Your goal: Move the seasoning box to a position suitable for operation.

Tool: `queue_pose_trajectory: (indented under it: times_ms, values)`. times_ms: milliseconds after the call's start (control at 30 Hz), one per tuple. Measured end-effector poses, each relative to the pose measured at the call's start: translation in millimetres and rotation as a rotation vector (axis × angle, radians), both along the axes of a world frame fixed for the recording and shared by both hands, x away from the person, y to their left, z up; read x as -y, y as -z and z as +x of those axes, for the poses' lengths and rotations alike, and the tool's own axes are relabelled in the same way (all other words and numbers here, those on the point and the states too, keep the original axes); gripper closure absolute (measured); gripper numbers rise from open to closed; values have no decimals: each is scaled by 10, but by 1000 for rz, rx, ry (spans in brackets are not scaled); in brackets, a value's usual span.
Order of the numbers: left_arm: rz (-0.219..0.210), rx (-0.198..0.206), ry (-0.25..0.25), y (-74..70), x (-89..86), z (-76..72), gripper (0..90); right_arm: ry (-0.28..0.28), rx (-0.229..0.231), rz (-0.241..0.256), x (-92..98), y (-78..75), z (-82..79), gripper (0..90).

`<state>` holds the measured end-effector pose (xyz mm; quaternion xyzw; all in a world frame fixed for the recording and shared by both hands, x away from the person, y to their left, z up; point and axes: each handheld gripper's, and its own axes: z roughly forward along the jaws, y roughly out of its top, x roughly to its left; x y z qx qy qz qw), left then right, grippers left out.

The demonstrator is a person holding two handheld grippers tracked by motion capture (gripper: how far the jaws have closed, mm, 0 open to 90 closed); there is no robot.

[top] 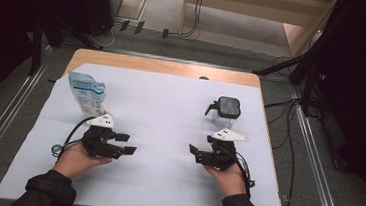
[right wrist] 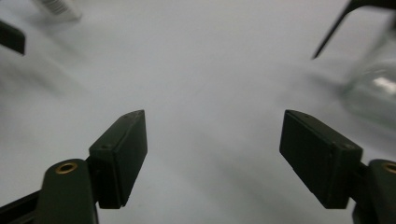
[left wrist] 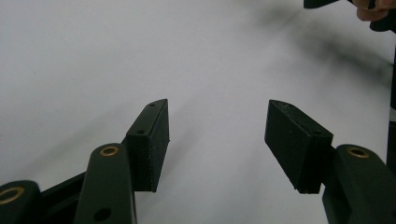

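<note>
A blue and white pouch (top: 85,94) stands at the left of the white sheet (top: 170,112). A clear container with a black lid and handle (top: 227,112) stands at the right. My left gripper (top: 126,143) rests low on the sheet in front of the pouch, jaws pointing right, open and holding nothing (left wrist: 217,105). My right gripper (top: 195,153) sits in front of the container, jaws pointing left, open and holding nothing (right wrist: 213,115). In the right gripper view the container (right wrist: 373,88) is blurred at the right, and the pouch (right wrist: 58,8) is at the top left.
The wooden table edge (top: 164,66) shows beyond the sheet. Black stands and cables (top: 294,67) lie on the floor around the table, and metal rails (top: 316,160) run along both sides. The right hand (left wrist: 373,9) appears at the top right of the left gripper view.
</note>
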<state>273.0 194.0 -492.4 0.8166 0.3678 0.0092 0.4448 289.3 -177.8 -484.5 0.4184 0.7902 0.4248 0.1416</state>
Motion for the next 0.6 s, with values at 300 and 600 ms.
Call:
queue_pose_trajectory:
  times_ms: [300,600]
  values:
    - [11,6,-24,-34,-45,-13,363,123,52,5,257,-124,103,158]
    - [-5,27,-38,-100,2,-86,228,255,87,-22,374,-182,215,145]
